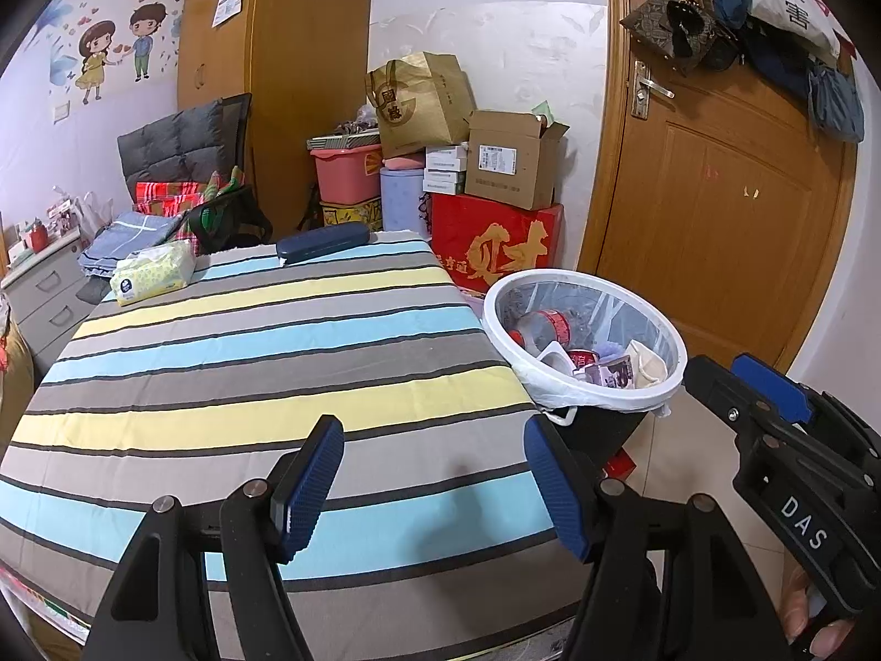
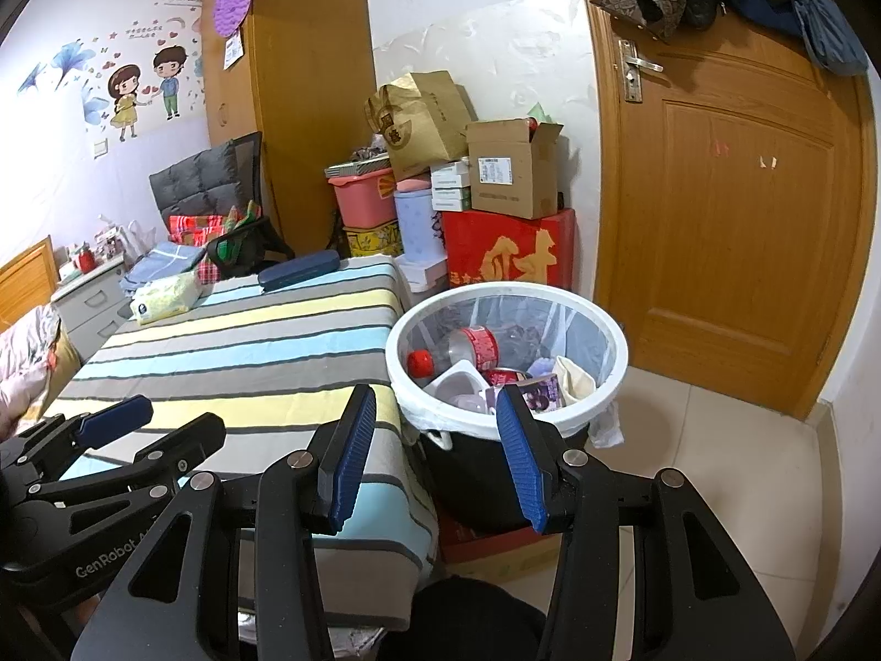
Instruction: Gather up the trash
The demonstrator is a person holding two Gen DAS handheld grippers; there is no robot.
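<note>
a: where does the trash stand?

b: in the lined wastebasket [image 2: 616,352] on the tile floor, touching the corner of the striped table [image 1: 275,341]. inside lie a clear plastic bottle with a red cap and label [image 2: 468,350], a white plastic cup [image 2: 460,385], a red can [image 2: 504,375], a printed wrapper [image 2: 542,392] and a cream scrap [image 2: 575,380].

a: and the grippers?

b: both empty. the left gripper [image 1: 432,487] hangs over the near part of the cloth, its blue fingers [image 1: 308,487] well apart with nothing between them. the right gripper [image 2: 435,457] is beside it, pointing toward the basket's near rim, fingers [image 2: 520,457] likewise spread on nothing.

a: anything left to pick up?

b: not that shows. the cloth is bare save for a tissue pack [image 1: 154,271] and a dark blue case [image 1: 322,242] at the far edge, neither of which reads as rubbish. the floor [image 2: 688,468] around the basket looks clean; a red box under the table is too hidden to judge.

a: so the job is done?

b: by the look of it, the collecting is finished or nearly so: waste in the basket, hands idle. what may remain, as a guess, is tying off the white liner [image 1: 550,391] that folds over the rim.
</note>
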